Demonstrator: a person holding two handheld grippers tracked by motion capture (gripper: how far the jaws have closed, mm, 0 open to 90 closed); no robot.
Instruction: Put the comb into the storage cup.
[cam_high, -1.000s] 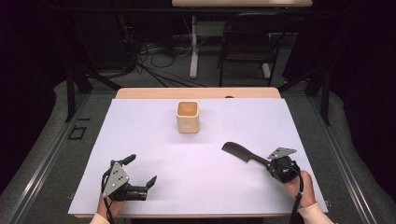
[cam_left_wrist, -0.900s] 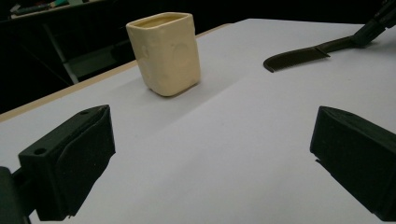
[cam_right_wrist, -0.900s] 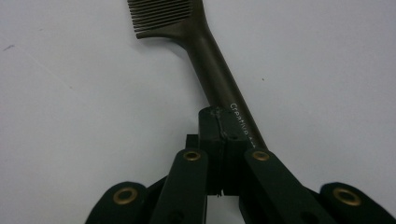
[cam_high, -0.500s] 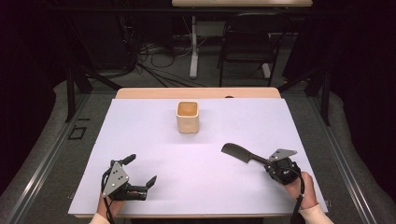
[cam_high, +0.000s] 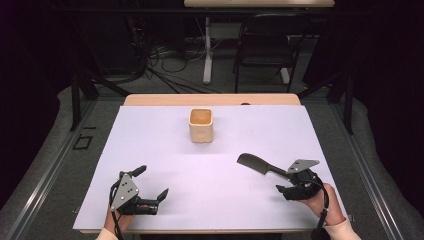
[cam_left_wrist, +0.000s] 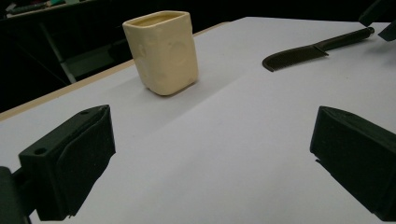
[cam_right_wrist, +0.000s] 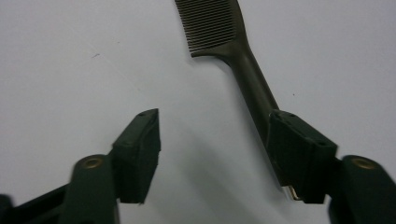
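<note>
Comb (cam_high: 261, 166) is seen lying flat on the white desk (cam_high: 165, 140) at the lower right of the high view, its toothed head pointing toward the upper left and its handle running down to the right gripper (cam_high: 290, 186). Nearest the bottom edge of that view, the left gripper (cam_high: 152, 182) is held at the lower left, its jaws spread wide apart with nothing between them; in the left gripper view only bare desk is seen between the two black pads. At the lower right, the right gripper is held in a hand (cam_high: 325, 202) with a light sleeve. Its jaws have just been opening and are now parted: in the right gripper view the comb's (cam_right_wrist: 233, 56) handle is seen running beside the inner face of the jaw at the right of the frame, while the other jaw stands well clear of it, so the comb is not clamped. Whether the handle touches that one pad cannot be told. Farther up, at the centre of the high view, a cream square cup (cam_high: 201, 125) is stood upright, well apart from the comb and from both grippers. In the left gripper view the cup (cam_left_wrist: 162, 51) is seen at upper left and the comb (cam_left_wrist: 313, 49) at upper right.
</note>
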